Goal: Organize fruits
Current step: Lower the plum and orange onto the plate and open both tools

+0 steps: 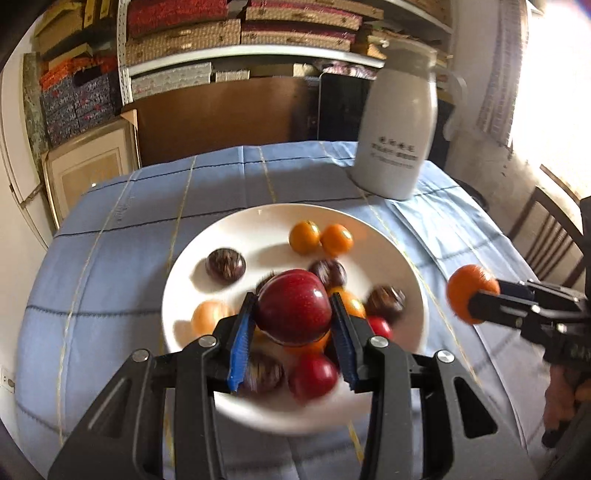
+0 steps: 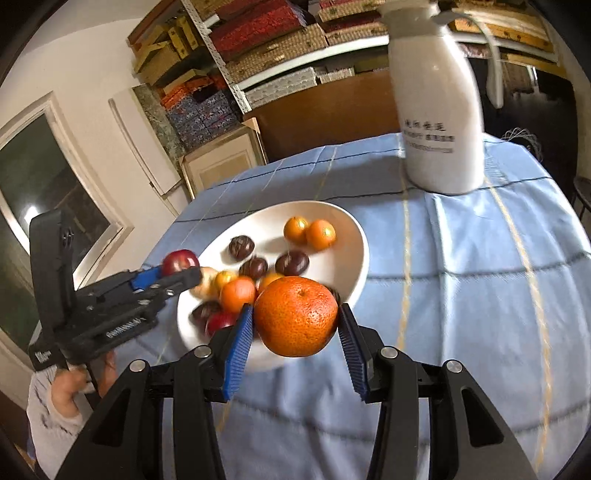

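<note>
A white plate [image 1: 258, 225] on the blue tablecloth holds several small fruits: orange kumquats [image 1: 319, 238], dark chestnut-like ones [image 1: 225, 264] and red ones [image 1: 314, 374]. My left gripper [image 1: 293, 314] is shut on a red apple [image 1: 293, 306] and holds it above the plate. My right gripper [image 2: 295, 321] is shut on an orange [image 2: 295, 315], held above the plate's right edge [image 2: 360, 258]. The right gripper with its orange [image 1: 471, 291] shows at the right in the left wrist view. The left gripper with its apple [image 2: 181, 260] shows at the left in the right wrist view.
A tall white thermos jug [image 1: 397, 129] stands at the back right of the table [image 2: 480, 295]. Shelves with stacked boxes [image 1: 240, 33] and a brown cabinet [image 1: 221, 114] are behind the table. A wooden chair [image 1: 550, 229] stands at the right.
</note>
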A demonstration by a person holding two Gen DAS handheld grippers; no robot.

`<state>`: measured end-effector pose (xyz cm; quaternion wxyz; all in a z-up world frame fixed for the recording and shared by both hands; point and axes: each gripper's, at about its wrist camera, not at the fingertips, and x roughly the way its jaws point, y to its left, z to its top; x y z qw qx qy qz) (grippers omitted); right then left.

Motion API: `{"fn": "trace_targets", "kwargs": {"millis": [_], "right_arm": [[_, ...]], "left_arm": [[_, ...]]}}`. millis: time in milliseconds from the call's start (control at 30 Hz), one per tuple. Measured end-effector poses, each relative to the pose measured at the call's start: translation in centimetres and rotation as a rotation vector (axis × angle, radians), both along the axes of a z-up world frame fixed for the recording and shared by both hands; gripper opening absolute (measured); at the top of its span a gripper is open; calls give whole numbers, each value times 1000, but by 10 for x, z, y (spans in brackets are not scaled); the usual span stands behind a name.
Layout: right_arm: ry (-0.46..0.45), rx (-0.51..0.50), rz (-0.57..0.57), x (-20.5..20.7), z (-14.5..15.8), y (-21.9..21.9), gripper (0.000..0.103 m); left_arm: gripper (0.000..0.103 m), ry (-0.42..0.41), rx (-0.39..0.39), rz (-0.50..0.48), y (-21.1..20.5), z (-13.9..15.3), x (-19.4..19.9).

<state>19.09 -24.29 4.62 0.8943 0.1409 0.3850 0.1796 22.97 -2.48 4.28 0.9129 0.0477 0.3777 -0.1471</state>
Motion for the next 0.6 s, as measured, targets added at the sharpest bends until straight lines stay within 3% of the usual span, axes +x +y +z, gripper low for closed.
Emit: {"fn": "trace_targets", "kwargs": {"millis": [300, 367, 433, 600], "right_arm": [[70, -38, -22, 79, -36, 19, 47], [69, -47, -33, 87, -42, 19, 49], [59, -6, -46, 90, -44, 15, 51], [56, 39, -45, 87, -39, 6, 51]], "left_arm": [[39, 79, -4, 25, -9, -33, 81], [45, 80, -11, 34, -9, -36, 92], [70, 70, -22, 44, -8, -36, 96], [71, 44, -48, 52, 1, -31, 87]]}}
